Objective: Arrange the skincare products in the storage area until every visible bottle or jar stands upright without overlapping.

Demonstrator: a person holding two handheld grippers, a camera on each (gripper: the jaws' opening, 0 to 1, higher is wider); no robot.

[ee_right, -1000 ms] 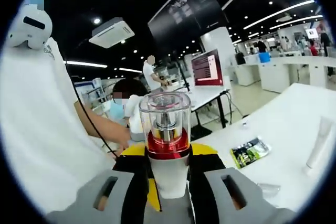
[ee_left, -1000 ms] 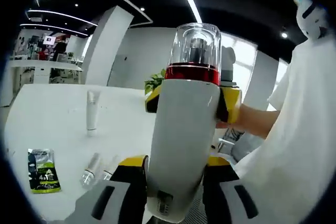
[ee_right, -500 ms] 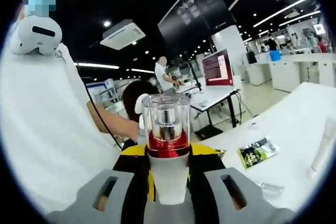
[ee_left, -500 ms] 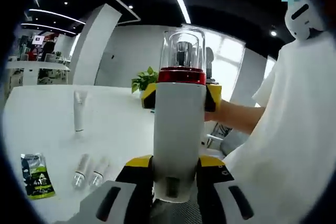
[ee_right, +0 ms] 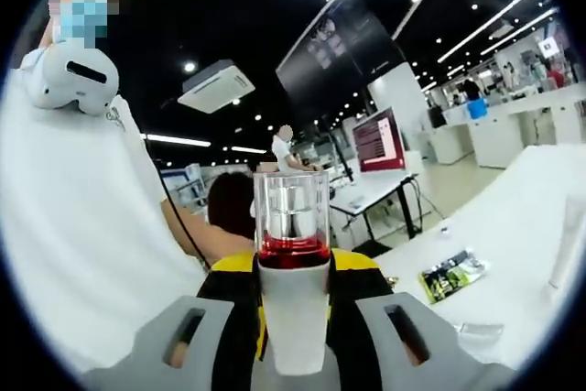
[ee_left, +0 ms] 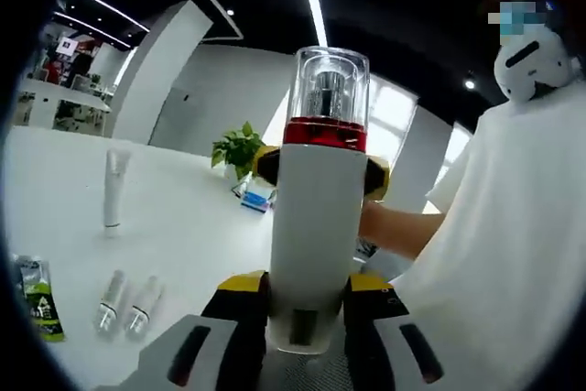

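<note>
A white pump bottle (ee_left: 316, 226) with a red band and a clear cap is held up in the air above the white table (ee_left: 183, 226). My left gripper (ee_left: 307, 288) is shut on its lower end. My right gripper (ee_left: 320, 171) comes in from behind and clamps the bottle just below the red band. In the right gripper view the same bottle (ee_right: 293, 304) stands between the yellow-tipped jaws of my right gripper (ee_right: 293, 267). A white tube (ee_left: 112, 191) stands upright on the table. Two small vials (ee_left: 124, 304) lie flat near it.
A green sachet (ee_left: 37, 295) lies at the table's near left; the sachet (ee_right: 451, 274), the tube (ee_right: 569, 254) and a vial (ee_right: 476, 329) sit at the right. A potted plant (ee_left: 236, 146) stands at the far edge. A person in a white shirt (ee_left: 513, 244) is close by.
The bottle has stayed clamped in both grippers and now stands straighter in the left gripper view. Both cameras have tilted upward a little, so the table items sit lower in the picture.
</note>
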